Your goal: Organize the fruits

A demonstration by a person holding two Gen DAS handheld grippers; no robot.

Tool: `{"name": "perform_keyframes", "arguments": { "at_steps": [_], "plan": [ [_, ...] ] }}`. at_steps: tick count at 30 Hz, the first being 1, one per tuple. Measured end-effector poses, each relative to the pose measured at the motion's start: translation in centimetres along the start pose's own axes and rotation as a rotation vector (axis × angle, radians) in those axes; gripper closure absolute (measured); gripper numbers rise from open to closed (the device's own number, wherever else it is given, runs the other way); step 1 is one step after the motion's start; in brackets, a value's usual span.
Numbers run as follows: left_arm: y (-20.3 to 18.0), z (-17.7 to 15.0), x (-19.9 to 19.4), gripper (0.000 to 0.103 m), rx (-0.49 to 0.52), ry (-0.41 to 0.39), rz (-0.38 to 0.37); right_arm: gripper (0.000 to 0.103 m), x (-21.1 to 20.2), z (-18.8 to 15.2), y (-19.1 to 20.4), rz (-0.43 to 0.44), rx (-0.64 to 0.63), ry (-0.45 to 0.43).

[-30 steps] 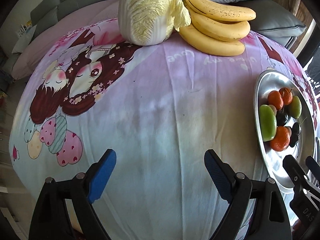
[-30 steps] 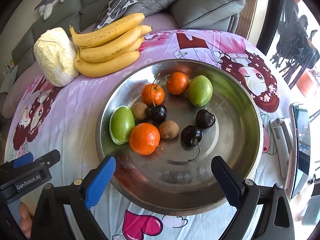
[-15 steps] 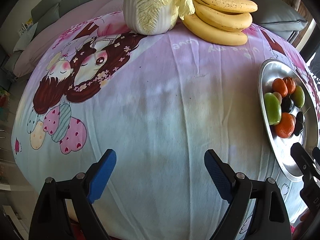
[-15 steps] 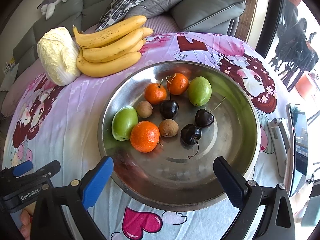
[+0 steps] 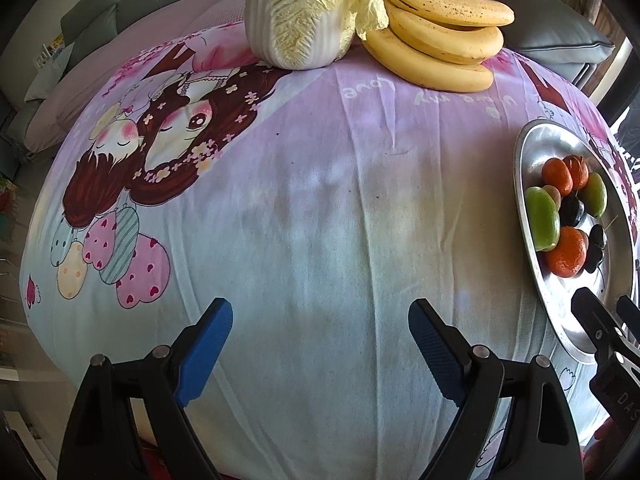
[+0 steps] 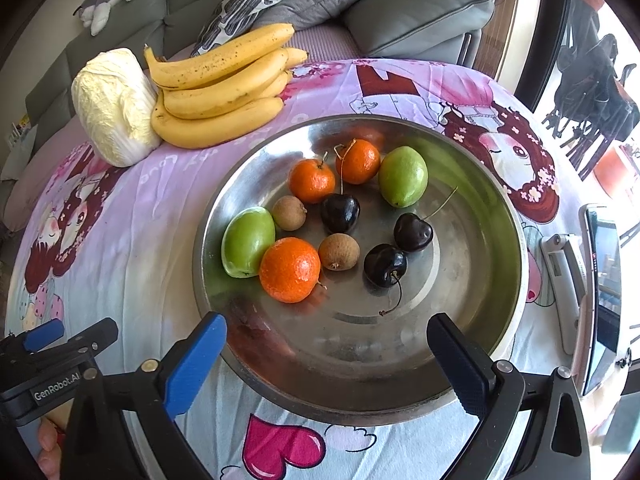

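Left wrist view. Left tool [image 5: 320,340]: jaws stood wide apart, nothing between them, held over a bare stretch of the surface [image 5: 320,208], which was covered by a cartoon-print cloth. Cabbage [image 5: 304,12]: at the far edge, touching the bananas [image 5: 436,36] to its right. Bowl [image 5: 524,216]: steel, at the right edge of the view, fruit inside. Right tool [image 5: 604,320]: partly seen at lower right, over the bowl's near rim.

Right wrist view. Right tool [image 6: 326,352]: jaws wide apart, empty, poised above the near rim of the bowl [image 6: 480,184]. Contents of bowl:
- three oranges: one near front [image 6: 290,270], two at back [image 6: 312,181] [image 6: 358,161], just beside each other;
- two green fruits: one at left [image 6: 248,241] touching the front orange, one at back right [image 6: 403,176];
- two small brown fruits [image 6: 289,212] [image 6: 339,251];
- three cherries: one central [image 6: 340,213], two at right [image 6: 413,232] [image 6: 385,265] touching.

Bananas [image 6: 224,88] and cabbage [image 6: 114,106]: on the cloth beyond the bowl, to the left. Left tool [image 6: 60,336]: at lower left, beside the bowl. Phone [image 6: 602,300]: on the cloth at the right edge.
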State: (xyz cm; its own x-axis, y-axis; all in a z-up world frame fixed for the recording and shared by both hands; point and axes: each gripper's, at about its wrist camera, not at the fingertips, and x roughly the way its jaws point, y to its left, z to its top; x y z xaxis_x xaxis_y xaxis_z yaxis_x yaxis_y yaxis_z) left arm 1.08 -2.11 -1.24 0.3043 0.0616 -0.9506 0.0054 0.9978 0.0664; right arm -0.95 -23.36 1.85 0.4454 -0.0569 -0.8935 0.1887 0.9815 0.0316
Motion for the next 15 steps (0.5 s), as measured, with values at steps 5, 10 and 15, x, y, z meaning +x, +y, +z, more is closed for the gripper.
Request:
{"name": "perform_keyframes", "arguments": {
  "at_steps": [5,10,15],
  "plan": [
    [-0.08,0.02,0.06,0.013,0.007,0.001,-0.011,0.001,0.09,0.07,-0.13,-0.004,0.002,0.001],
    [0.03,0.03,-0.06,0.013,0.0,0.0,-0.021,0.001,0.03,0.05,0.03,-0.007,-0.009,0.0],
    [-0.02,0.04,-0.13,0.013,0.0,-0.001,-0.028,0.001,-0.03,0.06,0.07,-0.01,-0.01,-0.001]
  ]
}}
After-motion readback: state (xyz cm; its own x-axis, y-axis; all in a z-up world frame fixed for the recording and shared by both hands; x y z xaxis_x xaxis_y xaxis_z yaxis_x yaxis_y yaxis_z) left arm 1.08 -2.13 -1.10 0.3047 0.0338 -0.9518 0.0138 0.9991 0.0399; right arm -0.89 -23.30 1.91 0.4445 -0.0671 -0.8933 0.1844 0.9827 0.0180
